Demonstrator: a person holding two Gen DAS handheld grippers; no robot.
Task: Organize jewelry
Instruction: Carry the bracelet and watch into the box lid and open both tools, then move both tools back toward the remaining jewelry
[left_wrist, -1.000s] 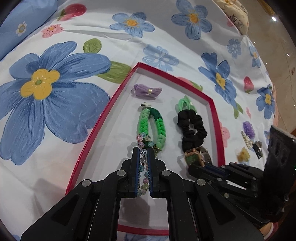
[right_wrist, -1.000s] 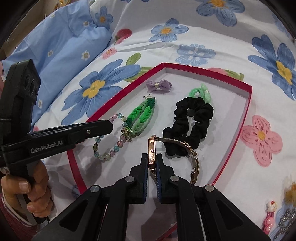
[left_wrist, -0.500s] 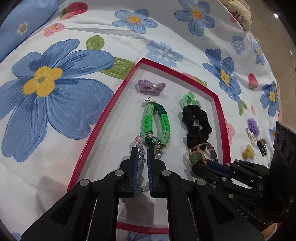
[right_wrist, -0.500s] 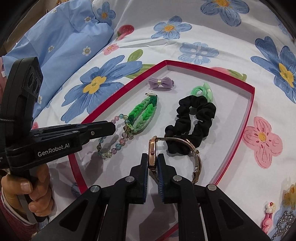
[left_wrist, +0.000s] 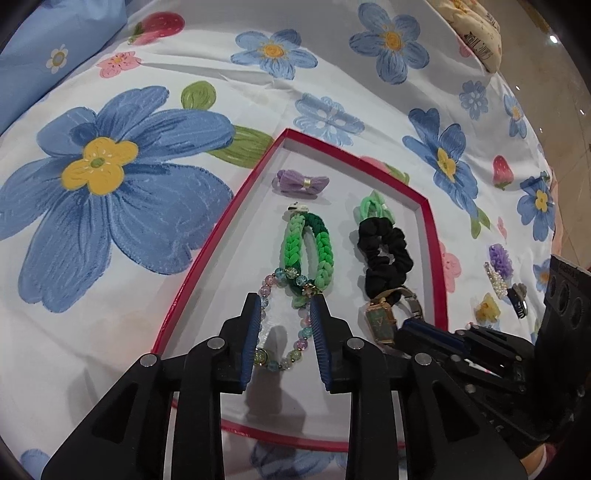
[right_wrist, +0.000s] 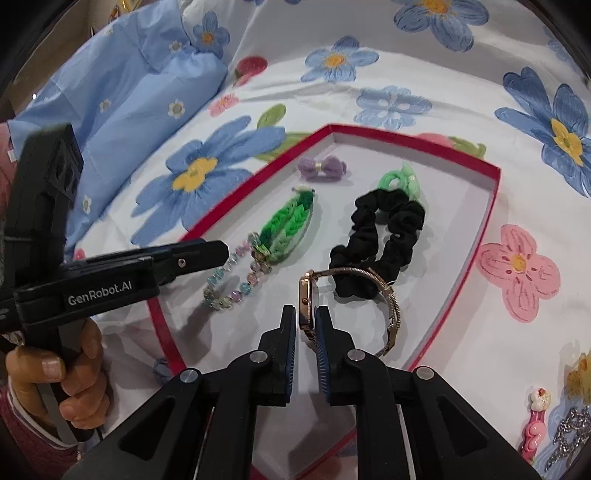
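Note:
A red-rimmed white tray lies on a floral bedsheet. It holds a purple bow, a green woven bracelet, a pale green hair tie and a black scrunchie. My left gripper hovers low over a pastel bead bracelet. Its jaws are opening, and the beads lie flat on the tray floor between them, untouched. My right gripper is shut on the gold case of a wristwatch, which stands on edge beside the scrunchie. The watch band curls to the right.
Loose hair clips lie on the sheet to the right of the tray, and more clips sit at the lower right. A blue pillow lies at the far left. A person's hand grips the left tool's handle.
The left jaws have spread apart and let go of the bead bracelet, which now lies loose in the tray. The right gripper still holds the watch in nearly the same spot.

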